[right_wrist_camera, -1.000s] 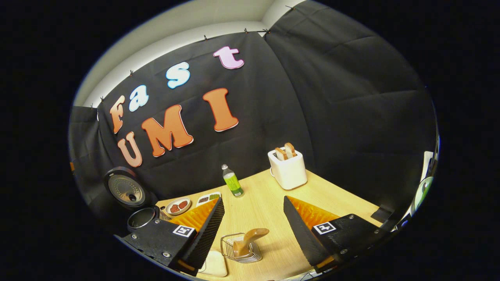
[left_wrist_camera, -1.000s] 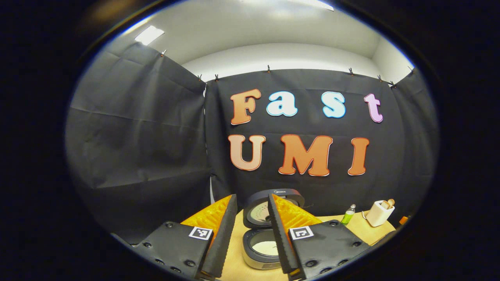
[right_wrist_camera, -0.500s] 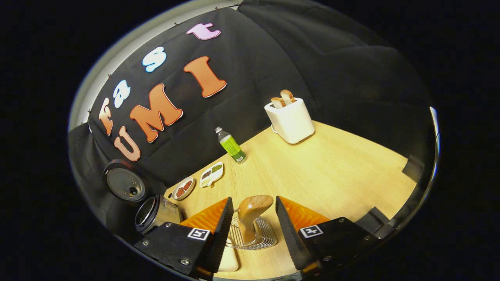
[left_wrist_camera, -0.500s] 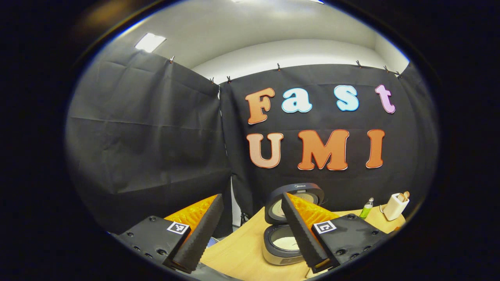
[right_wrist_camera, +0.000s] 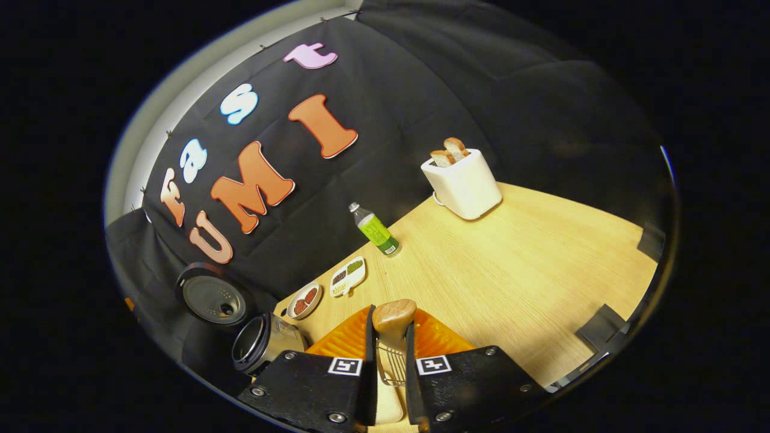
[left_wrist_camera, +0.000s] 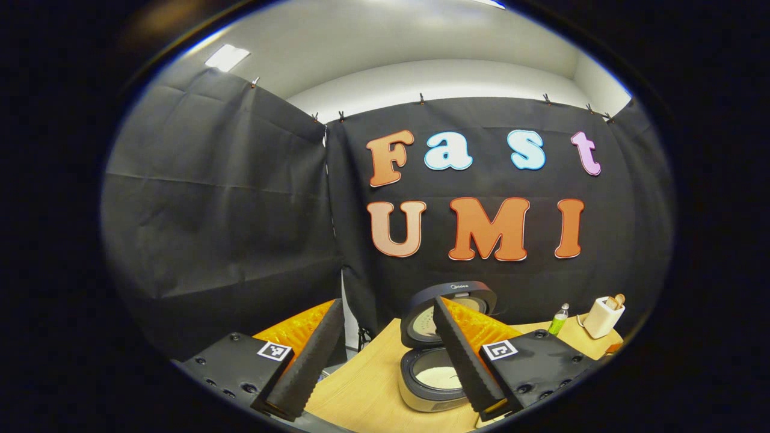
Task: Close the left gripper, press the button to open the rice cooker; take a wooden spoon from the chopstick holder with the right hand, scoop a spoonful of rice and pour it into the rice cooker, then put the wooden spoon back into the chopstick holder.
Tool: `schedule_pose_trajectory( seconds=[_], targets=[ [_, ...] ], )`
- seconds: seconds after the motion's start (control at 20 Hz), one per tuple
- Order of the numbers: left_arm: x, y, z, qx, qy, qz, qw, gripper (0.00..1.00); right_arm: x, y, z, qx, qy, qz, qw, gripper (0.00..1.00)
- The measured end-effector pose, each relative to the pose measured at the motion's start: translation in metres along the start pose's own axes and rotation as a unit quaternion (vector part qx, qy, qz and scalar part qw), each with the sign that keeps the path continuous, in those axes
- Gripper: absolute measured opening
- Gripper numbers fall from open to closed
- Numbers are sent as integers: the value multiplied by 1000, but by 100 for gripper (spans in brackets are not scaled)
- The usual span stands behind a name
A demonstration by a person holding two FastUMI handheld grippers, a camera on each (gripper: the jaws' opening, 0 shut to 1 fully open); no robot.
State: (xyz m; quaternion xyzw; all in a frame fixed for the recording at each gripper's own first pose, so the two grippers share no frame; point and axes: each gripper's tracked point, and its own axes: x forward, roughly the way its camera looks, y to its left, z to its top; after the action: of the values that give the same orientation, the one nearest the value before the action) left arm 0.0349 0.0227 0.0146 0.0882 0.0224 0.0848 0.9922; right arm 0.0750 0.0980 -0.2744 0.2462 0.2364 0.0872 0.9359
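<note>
Fingers of the right tool pinch the wooden spoon; the left tool hangs spread wide.

The tongs hide the wooden spoon's handle and most of the chopstick holder.

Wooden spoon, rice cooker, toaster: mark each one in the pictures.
wooden spoon [right_wrist_camera: 394, 314], right gripper view, on its rounded top end above the gripper's fingers.
rice cooker [left_wrist_camera: 428, 402], left gripper view, on the front of its metal body, lid standing open.
toaster [right_wrist_camera: 468, 183], right gripper view, on its white side wall.
</note>
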Motion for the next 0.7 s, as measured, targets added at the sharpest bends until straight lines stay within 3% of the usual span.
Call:
schedule_pose_trajectory(
  seconds=[0.35, 0.6, 0.65, 0.7],
  targets=[
    [31, 12, -19, -7, 17, -48, 999, 100, -40, 69, 48, -69, -62, 13, 996, 14],
    [50, 32, -29, -29, 26, -69, 997, 99, -66, 139, 34, -140, -80, 53, 985, 14],
    [54, 35, -30, -29, 26, -72, 997, 99, -67, 150, 26, -156, -78, 60, 983, 19],
    [58, 39, -31, -27, 26, -75, 997, 99, -66, 159, 16, -170, -75, 64, 981, 14]
  ],
)
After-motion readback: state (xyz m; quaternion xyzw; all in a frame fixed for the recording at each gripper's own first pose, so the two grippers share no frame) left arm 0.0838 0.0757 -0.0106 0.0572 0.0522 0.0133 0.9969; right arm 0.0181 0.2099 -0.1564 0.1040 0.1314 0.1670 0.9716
